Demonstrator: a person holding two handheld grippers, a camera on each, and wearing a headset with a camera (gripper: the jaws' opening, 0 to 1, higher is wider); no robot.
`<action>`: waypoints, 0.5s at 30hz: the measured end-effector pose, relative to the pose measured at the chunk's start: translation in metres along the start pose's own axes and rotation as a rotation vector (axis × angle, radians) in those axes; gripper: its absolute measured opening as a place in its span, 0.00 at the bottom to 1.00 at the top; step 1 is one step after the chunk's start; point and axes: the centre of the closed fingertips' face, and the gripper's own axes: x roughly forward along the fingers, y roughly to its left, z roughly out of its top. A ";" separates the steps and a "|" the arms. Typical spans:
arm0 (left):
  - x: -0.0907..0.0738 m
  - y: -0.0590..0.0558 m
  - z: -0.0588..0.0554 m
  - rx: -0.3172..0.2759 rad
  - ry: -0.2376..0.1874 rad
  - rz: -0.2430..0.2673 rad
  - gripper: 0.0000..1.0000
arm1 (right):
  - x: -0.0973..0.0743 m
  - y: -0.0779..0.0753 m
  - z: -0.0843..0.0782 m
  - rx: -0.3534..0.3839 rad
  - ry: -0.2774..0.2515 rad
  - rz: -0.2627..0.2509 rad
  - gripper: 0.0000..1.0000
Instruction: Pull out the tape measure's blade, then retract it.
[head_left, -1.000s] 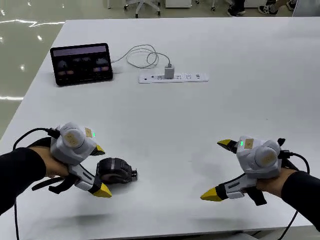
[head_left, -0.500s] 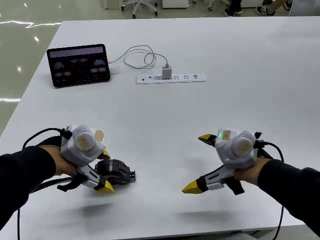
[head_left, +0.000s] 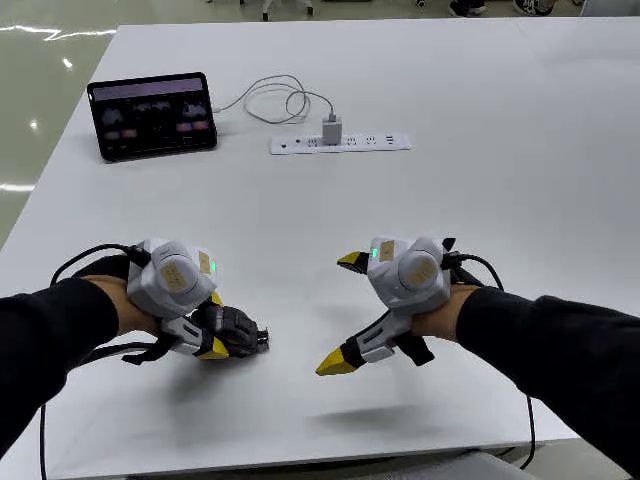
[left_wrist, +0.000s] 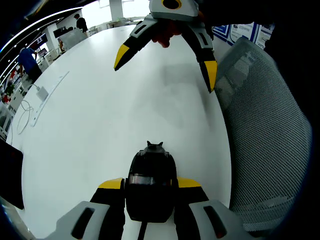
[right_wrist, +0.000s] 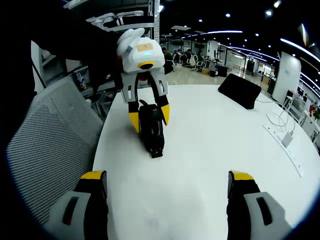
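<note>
The left gripper (head_left: 214, 324) is clamped on the tape measure (left_wrist: 150, 180), while the right gripper (head_left: 340, 312), jaws apart, hovers near it, not touching.

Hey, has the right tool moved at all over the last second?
Yes. The right tool has moved left, toward the tape measure: it was well right of the power strip, and now lies in line with it.
</note>
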 end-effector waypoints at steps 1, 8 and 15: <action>0.000 0.000 0.000 0.002 -0.010 -0.003 0.33 | 0.004 0.000 0.000 -0.001 0.002 0.005 0.94; 0.000 -0.004 0.002 0.052 -0.009 -0.018 0.33 | 0.027 0.001 -0.006 0.002 0.035 0.035 0.85; 0.000 -0.006 0.001 0.093 0.008 -0.030 0.33 | 0.042 0.008 -0.002 -0.013 0.033 0.068 0.70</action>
